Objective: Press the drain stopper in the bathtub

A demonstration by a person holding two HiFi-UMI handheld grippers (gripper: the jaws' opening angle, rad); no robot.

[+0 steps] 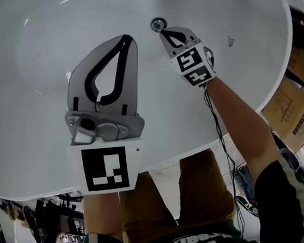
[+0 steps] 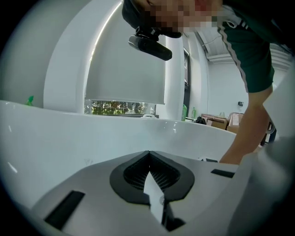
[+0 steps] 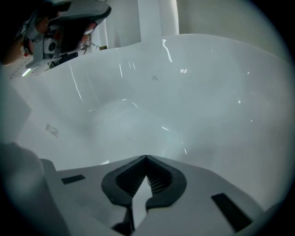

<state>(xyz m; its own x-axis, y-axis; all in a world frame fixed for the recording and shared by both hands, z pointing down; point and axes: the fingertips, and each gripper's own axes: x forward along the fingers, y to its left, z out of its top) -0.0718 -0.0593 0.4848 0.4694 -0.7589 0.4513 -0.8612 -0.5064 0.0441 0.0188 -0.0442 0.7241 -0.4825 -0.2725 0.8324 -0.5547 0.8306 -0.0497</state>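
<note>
The round chrome drain stopper sits in the floor of the white bathtub, at the top middle of the head view. My right gripper is shut and empty, and its tip is just on the near side of the stopper, very close to it. I cannot tell whether they touch. The right gripper view shows the shut jaws over bare tub wall, with the stopper hidden. My left gripper hangs higher over the tub's middle, shut on nothing. Its tips meet in the left gripper view.
The tub's near rim runs in front of the person's legs. Cardboard boxes stand outside the tub at the right. A cable trails from the right gripper along the forearm. A small dark mark lies on the tub floor.
</note>
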